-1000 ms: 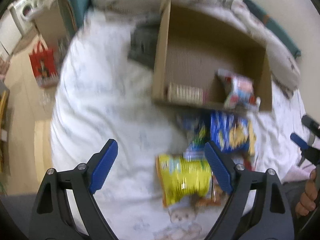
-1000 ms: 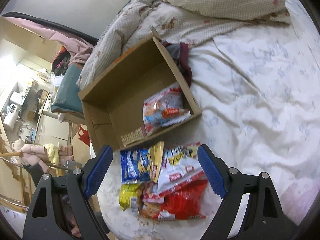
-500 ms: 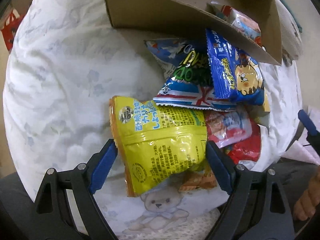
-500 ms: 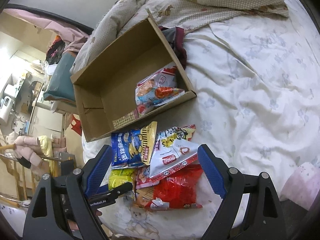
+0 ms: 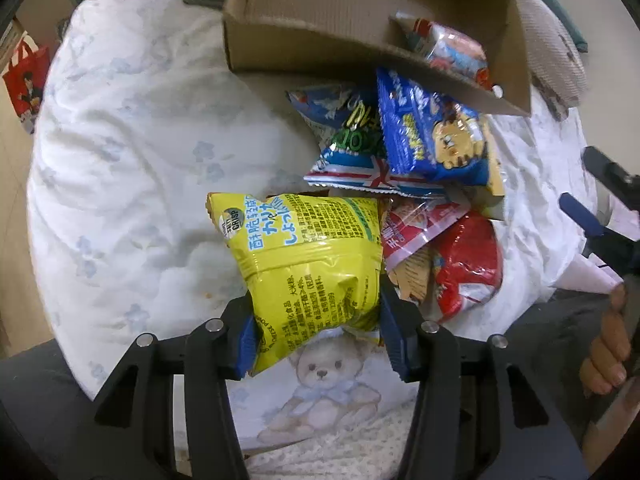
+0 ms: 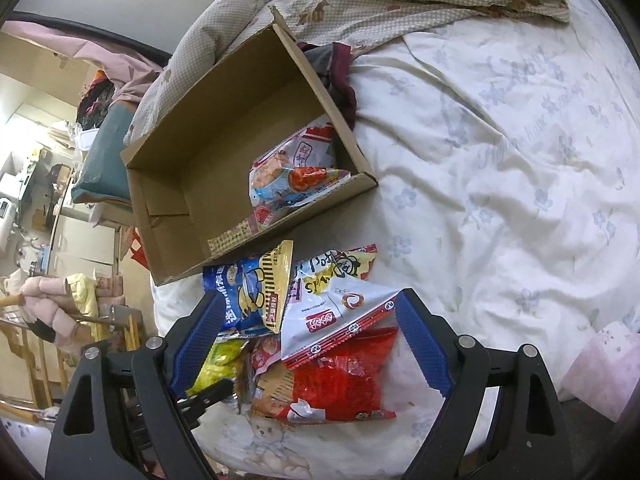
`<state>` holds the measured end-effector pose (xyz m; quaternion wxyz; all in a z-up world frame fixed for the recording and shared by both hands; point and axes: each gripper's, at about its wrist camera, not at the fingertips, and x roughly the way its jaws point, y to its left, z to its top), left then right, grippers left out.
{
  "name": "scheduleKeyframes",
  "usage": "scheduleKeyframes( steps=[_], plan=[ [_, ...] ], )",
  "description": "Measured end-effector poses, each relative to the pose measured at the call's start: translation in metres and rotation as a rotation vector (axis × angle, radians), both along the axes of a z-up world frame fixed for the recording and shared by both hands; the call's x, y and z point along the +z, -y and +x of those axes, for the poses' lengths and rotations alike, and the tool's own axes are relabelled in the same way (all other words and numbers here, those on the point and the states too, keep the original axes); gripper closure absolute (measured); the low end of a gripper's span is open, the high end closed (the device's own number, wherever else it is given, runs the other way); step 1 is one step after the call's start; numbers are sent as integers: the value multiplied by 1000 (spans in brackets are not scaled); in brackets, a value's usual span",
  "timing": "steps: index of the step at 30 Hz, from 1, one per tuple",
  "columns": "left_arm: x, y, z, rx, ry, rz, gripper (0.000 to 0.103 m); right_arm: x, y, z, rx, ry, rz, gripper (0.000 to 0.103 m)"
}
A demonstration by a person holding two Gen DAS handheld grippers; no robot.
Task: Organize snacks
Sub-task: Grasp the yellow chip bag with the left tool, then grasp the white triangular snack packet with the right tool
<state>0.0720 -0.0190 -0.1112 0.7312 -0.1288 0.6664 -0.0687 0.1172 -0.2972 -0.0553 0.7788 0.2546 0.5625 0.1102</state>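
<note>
L gripper [image 5: 316, 328] closing on yellow snack bag [image 5: 308, 264], pads touching | R gripper [image 6: 308, 344] jaws apart, empty | RISK: slick puffy film may slip when lifted toward cardboard box [image 5: 320, 40]

One cardboard box [image 6: 224, 168] up around 11 o'clock, with one snack packet [image 6: 296, 176] inside it. Six packets are piled outside at 6 o'clock, as far as I can count: one yellow [image 5: 312, 264], one blue tiger one [image 5: 432, 136], one blue-green [image 5: 348, 140], one white-red [image 6: 340, 312], one red [image 6: 340, 376], one orange-ish [image 6: 268, 384] mostly buried. Two grippers too.
</note>
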Motion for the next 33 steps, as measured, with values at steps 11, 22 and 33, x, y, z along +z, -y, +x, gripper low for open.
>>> scheduleKeyframes(
  steps=[11,22,33],
  plan=[
    [55,8,-5,-53,248,59,55,-5,0,1,-6,-19,-9,14],
    [70,-29,-1,58,330,119,56,-24,4,9,-22,-98,-90,15],
    [65,-31,2,86,298,74,55,-57,-20,30,37,-178,-177,15]
  ],
)
